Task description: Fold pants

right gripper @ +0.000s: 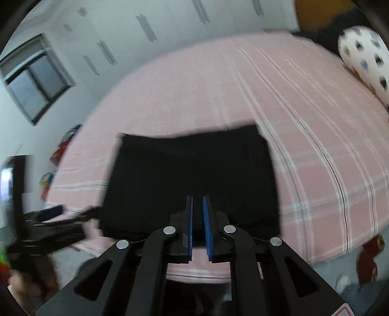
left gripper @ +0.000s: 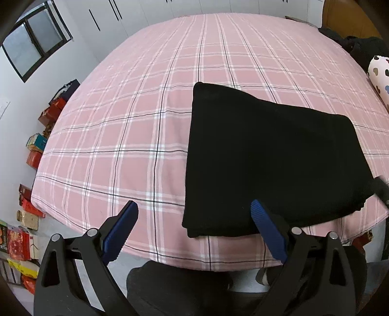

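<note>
On the pink plaid bed (left gripper: pixel 136 126), near its front edge, black pants (left gripper: pixel 272 160) lie folded flat. Left hand-held gripper (left gripper: pixel 194 211) gapes empty; right hand-held gripper (right gripper: pixel 197 201), blurred, seems nearly closed on nothing.

Pink plaid bed (left gripper: pixel 145 121), white wardrobes (left gripper: pixel 136 17), window (left gripper: pixel 34 41)

Folded black pants (left gripper: pixel 272 160) lie on pink plaid bed (left gripper: pixel 136 126).
</note>
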Demonstrator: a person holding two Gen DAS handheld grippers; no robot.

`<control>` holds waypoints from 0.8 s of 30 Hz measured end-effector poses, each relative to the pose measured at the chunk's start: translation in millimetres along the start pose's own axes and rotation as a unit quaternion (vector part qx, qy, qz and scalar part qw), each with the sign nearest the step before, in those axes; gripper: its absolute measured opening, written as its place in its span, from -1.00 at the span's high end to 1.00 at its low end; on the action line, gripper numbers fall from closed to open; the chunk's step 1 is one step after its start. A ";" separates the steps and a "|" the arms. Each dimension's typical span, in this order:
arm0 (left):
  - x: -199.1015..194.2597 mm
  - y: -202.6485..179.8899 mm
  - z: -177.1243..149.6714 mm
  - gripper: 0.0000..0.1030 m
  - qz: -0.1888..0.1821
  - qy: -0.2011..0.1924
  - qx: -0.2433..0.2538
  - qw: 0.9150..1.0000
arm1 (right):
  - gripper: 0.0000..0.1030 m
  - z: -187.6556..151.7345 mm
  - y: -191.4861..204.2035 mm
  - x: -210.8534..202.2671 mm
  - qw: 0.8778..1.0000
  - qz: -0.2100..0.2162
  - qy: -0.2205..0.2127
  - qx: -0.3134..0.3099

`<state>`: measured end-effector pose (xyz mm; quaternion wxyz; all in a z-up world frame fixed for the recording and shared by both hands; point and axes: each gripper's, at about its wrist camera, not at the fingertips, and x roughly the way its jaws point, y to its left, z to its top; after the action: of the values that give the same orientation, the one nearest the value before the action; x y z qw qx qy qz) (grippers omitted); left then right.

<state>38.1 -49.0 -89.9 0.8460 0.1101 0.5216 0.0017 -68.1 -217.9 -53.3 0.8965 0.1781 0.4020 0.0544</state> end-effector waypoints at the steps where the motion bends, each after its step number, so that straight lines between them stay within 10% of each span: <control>1: 1.3 -0.2 0.1 -0.78 0.001 0.000 0.002 1.000 | 0.77 3.7 11.4 -11.3 1.000 0.018 -0.013 -0.008; 11: -1.3 -1.3 0.1 -0.78 0.008 -0.002 0.005 1.000 | 0.64 24.8 75.4 -29.0 0.992 0.060 -0.025 -0.106; 14: -2.4 4.1 0.9 -0.78 0.006 -0.004 -0.001 1.000 | 0.19 20.2 34.6 -18.7 0.996 -0.022 -0.027 -0.080; 18: 6.9 15.0 1.1 -0.78 -0.009 0.007 -0.013 1.000 | 0.18 8.3 -55.5 17.0 0.993 -0.114 0.033 -0.003; 24: 19.1 15.0 -1.6 -0.78 -0.019 0.021 -0.023 0.999 | 0.10 3.9 -116.6 55.7 0.991 -0.055 0.093 0.085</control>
<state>47.0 -31.9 -104.7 0.8372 0.0808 0.5409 -0.0006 -33.1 -314.1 -132.3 0.8386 0.2251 0.4960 -0.0130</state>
